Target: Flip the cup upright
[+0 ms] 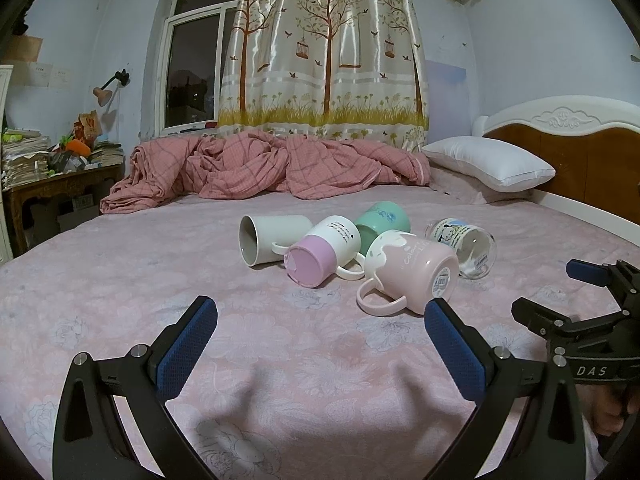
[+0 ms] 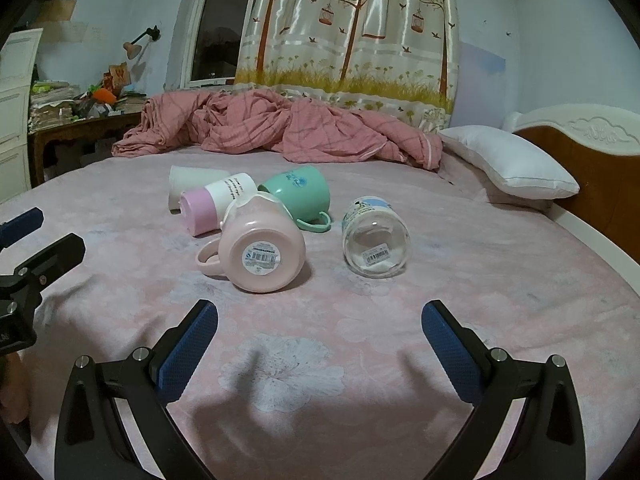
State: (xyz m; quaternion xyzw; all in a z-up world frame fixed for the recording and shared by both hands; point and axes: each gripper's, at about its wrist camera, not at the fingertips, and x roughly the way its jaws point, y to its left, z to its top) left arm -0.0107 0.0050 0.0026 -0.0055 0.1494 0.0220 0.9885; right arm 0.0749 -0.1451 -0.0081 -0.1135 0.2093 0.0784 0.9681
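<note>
Left gripper [image 1: 320, 316] and right gripper [image 2: 320, 318] both spread wide, empty — five cups on sides on pink floral bedsheet [image 1: 280, 360]; pale pink ceramic mug [image 2: 260, 246] nearest.

Glossy ceramic pink mug [image 2: 262, 252]; clear smooth glass cup [image 2: 376, 242]; matt cloth bed sheet [image 2: 500, 280]; shiny satin curtain [image 1: 324, 44]; textured blue gripper pads [image 1: 188, 354]; wood headboard [image 1: 592, 160].

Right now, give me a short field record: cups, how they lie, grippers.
surface: bed
cups: five, all on their sides
nearest: pink mug, base toward the cameras
right of it: glass cup, apart from the rest
behind: lilac mug, white mug, green mug
left gripper: open, empty
right gripper: open, empty
</note>
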